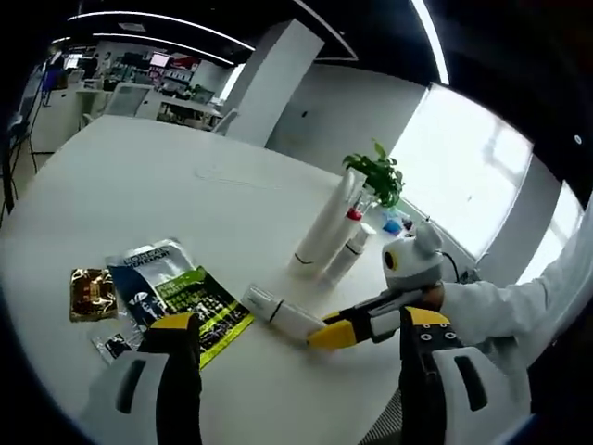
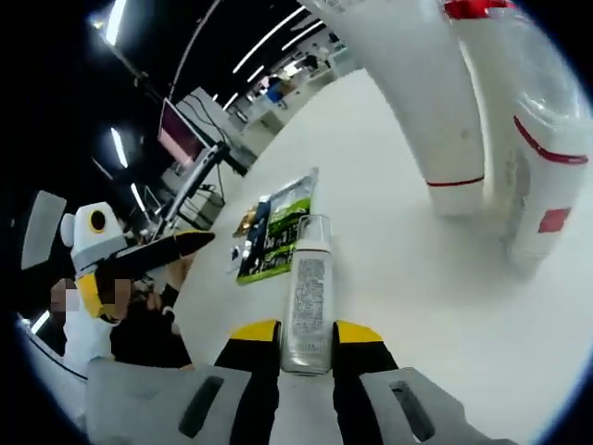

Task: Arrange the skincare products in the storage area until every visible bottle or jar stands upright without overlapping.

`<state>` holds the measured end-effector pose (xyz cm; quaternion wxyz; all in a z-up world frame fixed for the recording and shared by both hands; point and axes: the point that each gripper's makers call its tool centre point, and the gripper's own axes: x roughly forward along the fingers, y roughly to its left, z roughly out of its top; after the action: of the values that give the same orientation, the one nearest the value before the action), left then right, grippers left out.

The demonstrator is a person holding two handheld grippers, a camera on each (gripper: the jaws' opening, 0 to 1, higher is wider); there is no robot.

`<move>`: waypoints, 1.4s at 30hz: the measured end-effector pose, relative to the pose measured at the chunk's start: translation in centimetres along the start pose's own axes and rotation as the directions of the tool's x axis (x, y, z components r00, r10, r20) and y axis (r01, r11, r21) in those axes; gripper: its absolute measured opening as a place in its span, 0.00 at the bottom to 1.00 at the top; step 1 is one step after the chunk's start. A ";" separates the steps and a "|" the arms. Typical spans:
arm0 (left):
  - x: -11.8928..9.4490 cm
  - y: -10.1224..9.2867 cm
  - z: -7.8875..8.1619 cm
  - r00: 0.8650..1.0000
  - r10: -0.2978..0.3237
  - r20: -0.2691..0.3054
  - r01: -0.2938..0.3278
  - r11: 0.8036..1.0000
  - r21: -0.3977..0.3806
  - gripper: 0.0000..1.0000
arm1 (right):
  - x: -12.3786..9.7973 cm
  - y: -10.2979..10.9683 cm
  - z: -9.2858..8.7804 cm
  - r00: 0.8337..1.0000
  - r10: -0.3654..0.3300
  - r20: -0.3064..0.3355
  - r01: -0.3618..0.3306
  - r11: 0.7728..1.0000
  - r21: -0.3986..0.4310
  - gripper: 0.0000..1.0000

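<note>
A: Start with the left gripper view. What does it give you?

B: The left gripper (image 1: 292,348) rises from the bottom of the frame with its jaws spread wide and nothing between them. Beyond them a white table (image 1: 139,185) runs to the upper left.

A: And the products?

B: A white bottle (image 1: 278,313) lies on its side just right of centre. The right gripper (image 1: 326,339) comes in from the right, and its yellow tips meet that bottle's near end. Behind it, right of centre, a tall tube (image 1: 326,227) and a smaller tube (image 1: 350,248) with a red band stand upright, close together. A small plant (image 1: 378,176) is behind them.

A: Anything on the left side?

B: A green and blue packet (image 1: 176,292) lies flat at lower left, with a gold sachet (image 1: 93,293) beside it.

A: Now the right gripper view.

B: The right gripper (image 2: 306,336) has its jaws closed against the base of the lying bottle (image 2: 309,287), which points up the frame from bottom centre. The packet (image 2: 275,230) lies just left of the bottle. The tall tube (image 2: 422,102) and the smaller tube (image 2: 542,139) fill the upper right. The left gripper (image 2: 181,245) shows at the left edge; its opening I cannot tell from here.
</note>
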<state>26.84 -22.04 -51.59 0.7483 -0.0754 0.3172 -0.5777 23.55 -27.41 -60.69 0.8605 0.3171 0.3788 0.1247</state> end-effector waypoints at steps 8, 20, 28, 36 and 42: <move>0.4 0.6 0.3 1.000 -0.012 0.019 0.013 0.999 -0.034 0.79 | -0.5 2.0 0.9 0.990 0.117 0.080 -0.128 0.982 0.137 0.13; 0.6 1.1 2.7 0.992 -0.051 0.114 0.062 0.993 -0.099 0.65 | -2.8 6.6 2.1 0.962 0.230 0.144 -0.246 0.964 0.100 0.13; 0.7 -0.1 3.9 0.980 -0.094 0.177 0.116 0.986 -0.119 0.52 | -4.6 9.8 2.9 0.930 0.319 0.182 -0.330 0.943 0.035 0.13; 0.5 -2.8 5.0 0.958 -0.171 0.232 0.207 0.968 -0.140 0.38 | -5.3 11.5 3.3 0.904 0.385 0.186 -0.390 0.921 -0.008 0.13; 0.2 -4.7 5.6 0.939 -0.212 0.271 0.263 0.950 -0.167 0.29 | -5.9 12.5 3.4 0.885 0.425 0.191 -0.428 0.903 -0.028 0.13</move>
<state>26.20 -25.16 -45.02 0.6953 -0.2604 0.2653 -0.6151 22.34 -22.01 -47.62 0.8423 0.4093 0.2158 0.2765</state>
